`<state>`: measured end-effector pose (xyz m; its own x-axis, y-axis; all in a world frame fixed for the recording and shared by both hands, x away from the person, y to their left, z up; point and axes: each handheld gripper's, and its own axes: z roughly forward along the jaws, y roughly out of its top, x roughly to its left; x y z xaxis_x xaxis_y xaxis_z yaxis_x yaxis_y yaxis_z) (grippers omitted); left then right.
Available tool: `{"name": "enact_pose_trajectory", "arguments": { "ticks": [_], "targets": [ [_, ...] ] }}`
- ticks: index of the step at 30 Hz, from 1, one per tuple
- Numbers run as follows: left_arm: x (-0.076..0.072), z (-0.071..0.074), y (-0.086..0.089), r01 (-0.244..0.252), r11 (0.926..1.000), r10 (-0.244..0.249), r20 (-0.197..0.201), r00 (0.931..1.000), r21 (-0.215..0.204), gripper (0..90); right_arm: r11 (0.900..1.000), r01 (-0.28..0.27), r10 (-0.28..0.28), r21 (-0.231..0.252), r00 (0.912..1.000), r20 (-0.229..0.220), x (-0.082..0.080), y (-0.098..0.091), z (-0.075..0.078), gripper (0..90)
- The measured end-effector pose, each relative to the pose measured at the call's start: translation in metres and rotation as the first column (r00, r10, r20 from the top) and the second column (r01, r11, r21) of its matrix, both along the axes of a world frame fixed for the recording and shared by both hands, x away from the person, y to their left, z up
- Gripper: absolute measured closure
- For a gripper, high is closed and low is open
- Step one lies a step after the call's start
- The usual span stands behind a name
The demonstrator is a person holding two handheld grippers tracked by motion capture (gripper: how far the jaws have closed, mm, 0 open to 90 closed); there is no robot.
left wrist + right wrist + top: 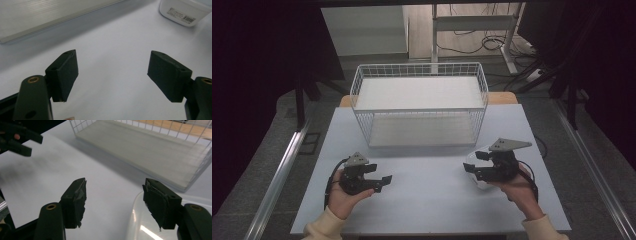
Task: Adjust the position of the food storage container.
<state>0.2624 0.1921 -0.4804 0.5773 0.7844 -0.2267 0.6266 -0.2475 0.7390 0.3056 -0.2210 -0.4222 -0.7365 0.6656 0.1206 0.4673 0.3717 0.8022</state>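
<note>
two grippers are out over the pale table, both with jaws spread and holding nothing; the left gripper hovers at the near left, well apart from the work; the right gripper sits at the near right, right at a clear plastic container that lies on the table just under and beside it; from the right gripper view the container has its rounded rim under the right-hand jaw, with the other jaw over bare table, so the grasp looks not yet made; the wire basket stands behind, near the middle of the table, empty as far as i can tell; my guess is the container goes there; to do it well, i'd bring the right jaws down so one sits inside the rim and one outside, square to the wall, then close gently; clear plastic is slick and thin, so a skewed pinch could flip it or let it skid.
</note>
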Motion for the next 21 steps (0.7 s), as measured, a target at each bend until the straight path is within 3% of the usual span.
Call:
{"name": "enact_pose_trajectory", "arguments": {
  "ticks": [6,10,11,15,17,21],
  "targets": [
    [0.001,-0.001,0.001,-0.006,1.0,0.006,-0.011,0.9999,0.004,24.0,0.9996,0.028,-0.028,-0.007,0.9995,-0.016,0.02,-0.006,0.016,37.6],
    [0.001,-0.002,0.0,-0.005,0.9999,0.006,-0.013,0.9999,0.009,24.0,0.9977,0.062,-0.063,-0.028,0.998,-0.009,0.026,-0.017,0.018,39.3],
    [0.001,-0.002,0.0,-0.004,0.9999,0.004,-0.013,0.9999,0.012,24.0,0.9951,0.094,-0.094,-0.032,0.9955,-0.011,0.028,-0.027,0.018,40.6],
    [0.002,-0.003,0.0,-0.006,0.9999,0.006,-0.015,0.9999,0.014,24.0,0.9897,0.138,-0.139,-0.037,0.9902,-0.016,0.031,-0.044,0.017,42.3],
    [0.002,-0.004,-0.002,-0.001,0.9998,0.001,-0.019,0.9998,0.019,24.0,0.9818,0.187,-0.188,-0.034,0.982,-0.024,0.034,-0.058,0.016,42.8],
    [0.002,-0.005,-0.003,0.005,0.9997,-0.005,-0.022,0.9997,0.023,24.0,0.9761,0.216,-0.216,-0.027,0.9758,-0.03,0.037,-0.068,0.015,44.5]
  ]
}}
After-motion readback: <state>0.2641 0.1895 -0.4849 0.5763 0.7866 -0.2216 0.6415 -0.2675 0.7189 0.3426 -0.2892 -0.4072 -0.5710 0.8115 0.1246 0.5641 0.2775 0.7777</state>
